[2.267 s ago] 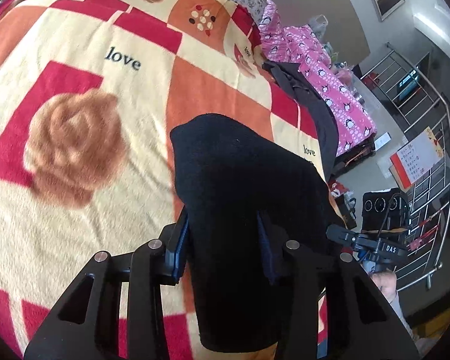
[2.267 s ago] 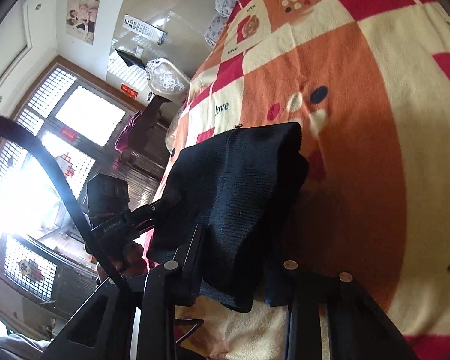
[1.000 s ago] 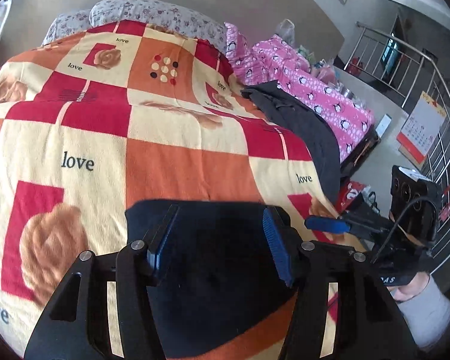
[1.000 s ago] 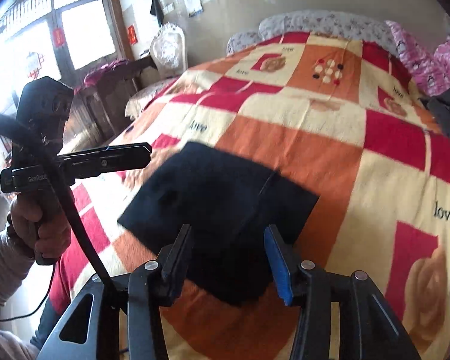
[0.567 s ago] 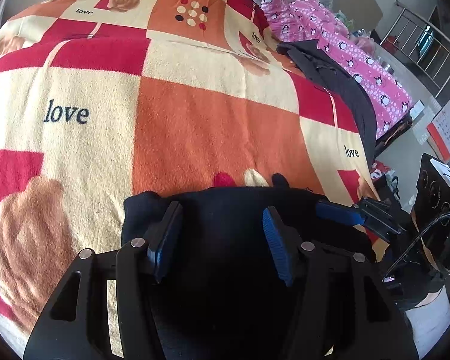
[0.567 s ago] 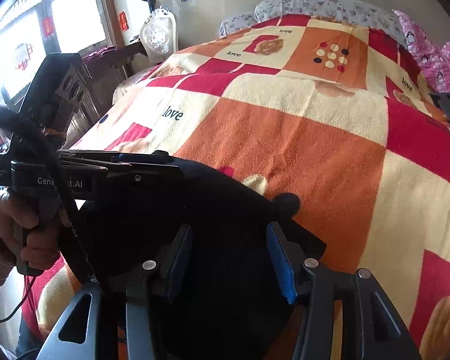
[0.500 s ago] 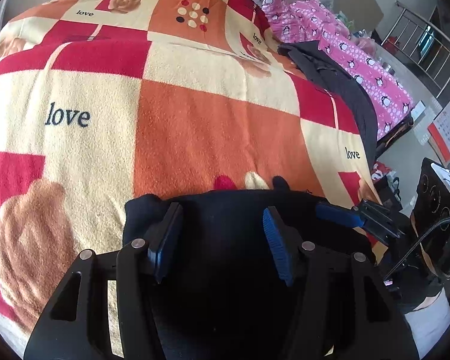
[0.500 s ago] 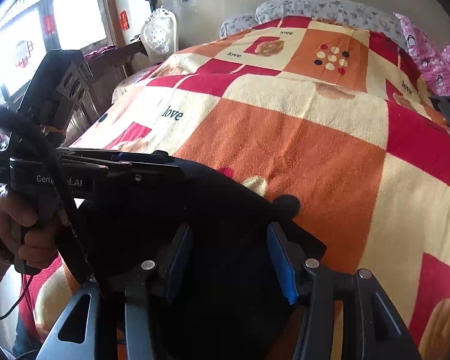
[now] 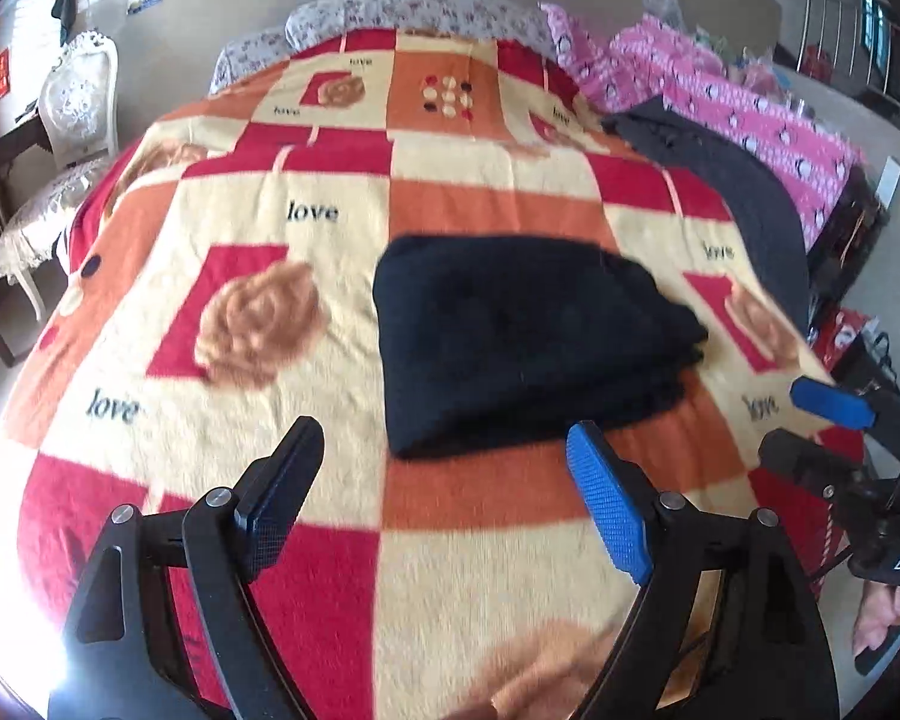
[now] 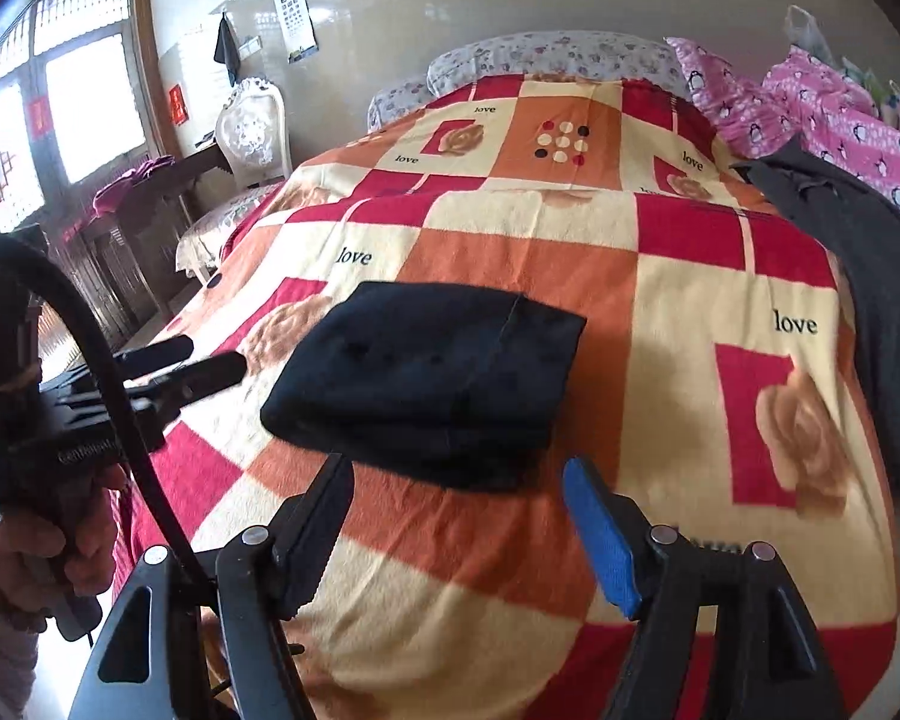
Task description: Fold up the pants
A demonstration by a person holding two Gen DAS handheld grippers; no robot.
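You've let go: both claws, left (image 9: 444,480) and right (image 10: 459,513), now spread empty, folded pants (image 9: 522,342) just ahead on bed (image 9: 498,498), fold looks done.

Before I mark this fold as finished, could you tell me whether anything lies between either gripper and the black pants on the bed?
Nothing visible does. The folded black pants lie flat on the patterned blanket, and only bare blanket separates them from the left gripper and right gripper. Both have their jaws open and empty. The grey garment lies off to the side.
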